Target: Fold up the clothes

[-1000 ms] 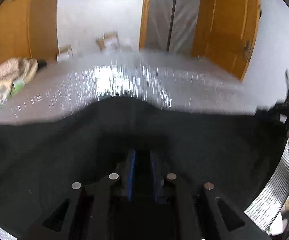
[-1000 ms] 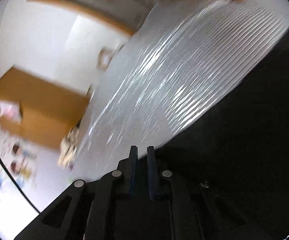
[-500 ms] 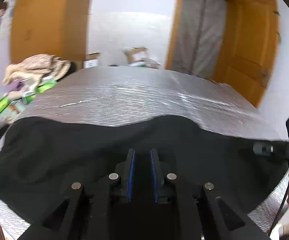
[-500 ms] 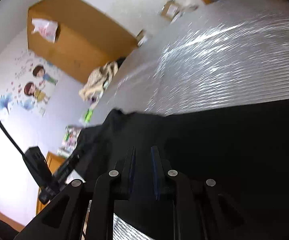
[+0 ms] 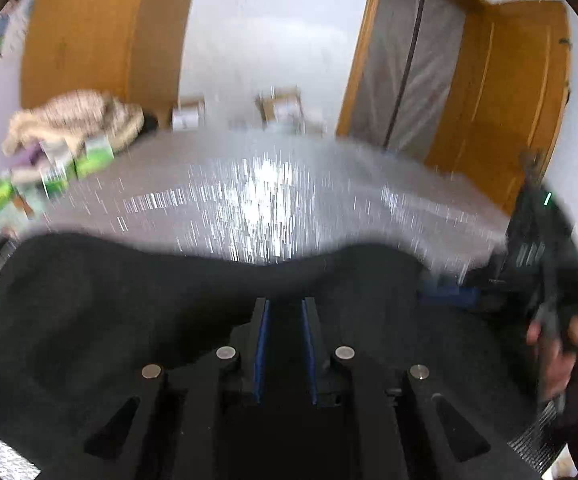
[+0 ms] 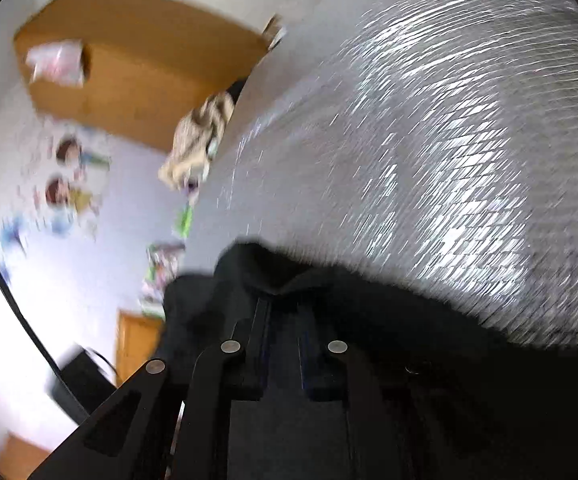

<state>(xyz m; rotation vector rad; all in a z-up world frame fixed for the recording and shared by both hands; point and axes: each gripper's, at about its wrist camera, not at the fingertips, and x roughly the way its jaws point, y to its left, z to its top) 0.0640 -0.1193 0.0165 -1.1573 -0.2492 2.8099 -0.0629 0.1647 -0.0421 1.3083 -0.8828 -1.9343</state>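
Grippers, two, on one black garment (image 5: 129,300)

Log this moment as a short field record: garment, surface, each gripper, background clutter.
garment: black garment, spread across the near part of the surface, blurred
surface: silver ribbed mat
left gripper: jaws narrowly apart with black cloth between them; grip cannot be confirmed
right gripper: jaws narrowly apart at the garment's edge; grip cannot be confirmed
clutter: beige cloth pile at the far left edge
doors: orange wooden door
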